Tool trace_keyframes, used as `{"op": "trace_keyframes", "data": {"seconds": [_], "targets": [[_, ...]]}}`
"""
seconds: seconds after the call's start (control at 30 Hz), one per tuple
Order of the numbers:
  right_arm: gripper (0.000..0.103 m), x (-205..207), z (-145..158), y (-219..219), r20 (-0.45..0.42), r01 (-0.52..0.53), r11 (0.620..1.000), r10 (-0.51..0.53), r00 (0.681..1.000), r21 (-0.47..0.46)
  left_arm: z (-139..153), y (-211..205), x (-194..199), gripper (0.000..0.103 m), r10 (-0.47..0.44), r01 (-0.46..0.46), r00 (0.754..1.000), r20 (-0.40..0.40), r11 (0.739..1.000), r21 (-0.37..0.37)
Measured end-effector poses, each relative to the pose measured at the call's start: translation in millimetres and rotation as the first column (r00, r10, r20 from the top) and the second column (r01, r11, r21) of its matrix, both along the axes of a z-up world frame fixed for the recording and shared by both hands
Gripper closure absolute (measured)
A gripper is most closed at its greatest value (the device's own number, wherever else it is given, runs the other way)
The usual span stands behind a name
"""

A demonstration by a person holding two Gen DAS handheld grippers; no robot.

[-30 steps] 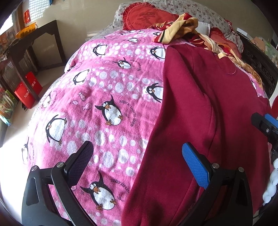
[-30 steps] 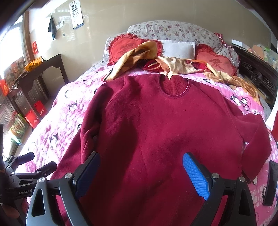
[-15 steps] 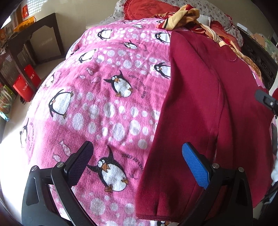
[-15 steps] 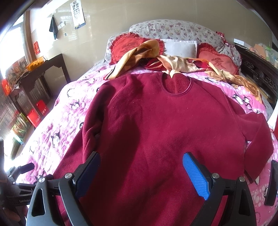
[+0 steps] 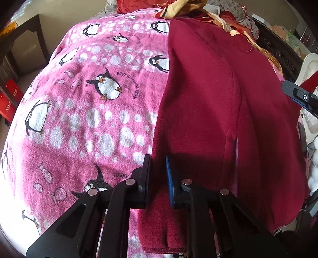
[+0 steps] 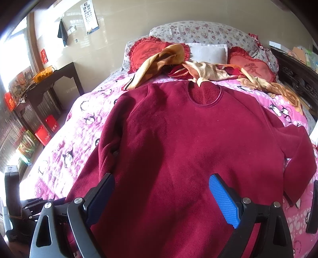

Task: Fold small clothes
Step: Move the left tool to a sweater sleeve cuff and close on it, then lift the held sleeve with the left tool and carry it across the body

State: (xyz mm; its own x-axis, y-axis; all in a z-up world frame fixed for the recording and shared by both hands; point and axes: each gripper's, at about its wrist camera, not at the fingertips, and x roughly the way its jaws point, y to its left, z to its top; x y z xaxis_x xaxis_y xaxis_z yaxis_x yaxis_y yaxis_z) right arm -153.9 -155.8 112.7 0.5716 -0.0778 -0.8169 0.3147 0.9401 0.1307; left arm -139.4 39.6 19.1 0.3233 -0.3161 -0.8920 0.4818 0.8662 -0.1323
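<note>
L gripper [image 5: 158,174] just closing, pinching sleeve cuff of red sweater [image 6: 188,142] on penguin blanket [image 5: 79,119]. R gripper [image 6: 162,200] spread wide above hem.

An eye chart [image 6: 90,16] hangs on the wall; the blanket [image 5: 79,119] perhaps reads "JUSQU'AU".

One dark red fleece sweater [image 6: 178,148], one pink penguin-print blanket [image 5: 83,111], two red heart-shaped cushions [image 6: 147,51], one white pillow [image 6: 207,52], one eye chart [image 6: 89,16], two grippers [image 6: 161,200], one orange basket [image 6: 42,73]
</note>
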Motion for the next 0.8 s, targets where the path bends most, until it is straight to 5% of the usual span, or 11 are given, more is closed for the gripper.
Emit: {"op": "trace_keyframes", "data": {"seconds": [0.5,0.6,0.73,0.8], "targets": [[0.008,2.0,2.8,3.7,0.006,-0.014,1.000,0.014,1.000,-0.002,8.4,1.2,-4.3,0.096,-0.005,0.006,1.000,-0.009,0.999,0.033],[0.008,2.0,2.9,3.7,0.007,-0.011,1.000,0.011,1.000,0.007,7.0,8.5,-8.5,0.085,0.003,-0.002,0.999,-0.043,0.999,0.039],[0.008,-0.8,3.2,3.1,0.011,-0.009,1.000,0.009,1.000,0.020,6.5,26.6,-21.3,0.044,0.024,-0.021,0.999,-0.046,0.998,0.054],[0.008,-1.8,2.7,2.8,0.012,-0.008,1.000,0.007,1.000,0.024,5.3,33.9,-29.4,0.040,0.037,-0.035,0.998,-0.051,0.998,0.044]]}}
